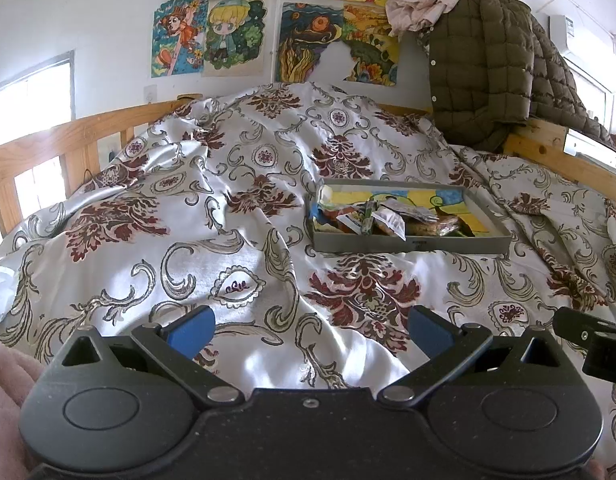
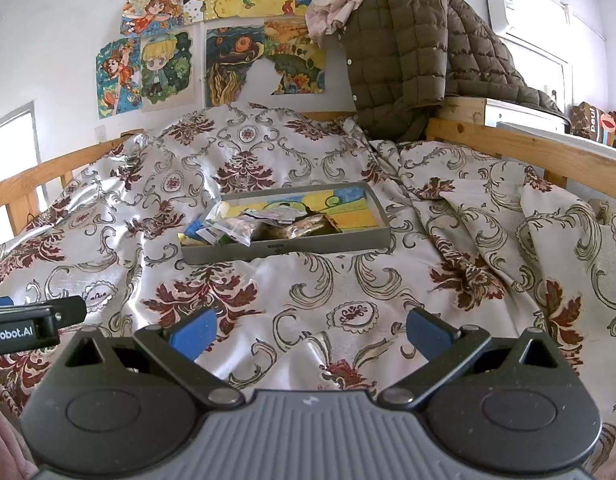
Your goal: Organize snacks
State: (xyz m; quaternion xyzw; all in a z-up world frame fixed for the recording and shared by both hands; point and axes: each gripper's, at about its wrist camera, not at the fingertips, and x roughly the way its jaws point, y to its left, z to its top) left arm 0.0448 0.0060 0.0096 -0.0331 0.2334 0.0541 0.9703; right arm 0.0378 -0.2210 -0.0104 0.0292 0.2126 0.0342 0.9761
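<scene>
Shiny white bedspread with dark red flowers and grey swirls (image 1: 236, 248) covers the whole bed, and it is soft and bumpy, so nothing sits flat on it. On it rests the flat grey box tray with a bright yellow and blue picture inside (image 1: 412, 245). The tray looks light and thin, maybe card or thin metal; I cannot tell which. It may tip or slide on the slick cloth if pushed on one edge, so it is best held by a side wall.

Inside the tray, at its front, lies the small heap of crinkly snack packets in clear, white and brown wrappers (image 1: 392, 220). They touch and lean on each other. They look very light, soft and slippery, and some may hold things that crumble. A gentle pinch on a flat sealed end or a loose corner seems the best hold, not a hard squeeze on the middle.

From the left gripper with blue pads (image 1: 310, 330), the tray is ahead and a bit to the right, well apart. From the right gripper with blue pads (image 2: 312, 330), the tray (image 2: 284, 248) and packets (image 2: 264, 226) are ahead and a bit to the left, also well apart. Both grippers are spread wide, hold nothing, and hang over bare bedspread.
</scene>
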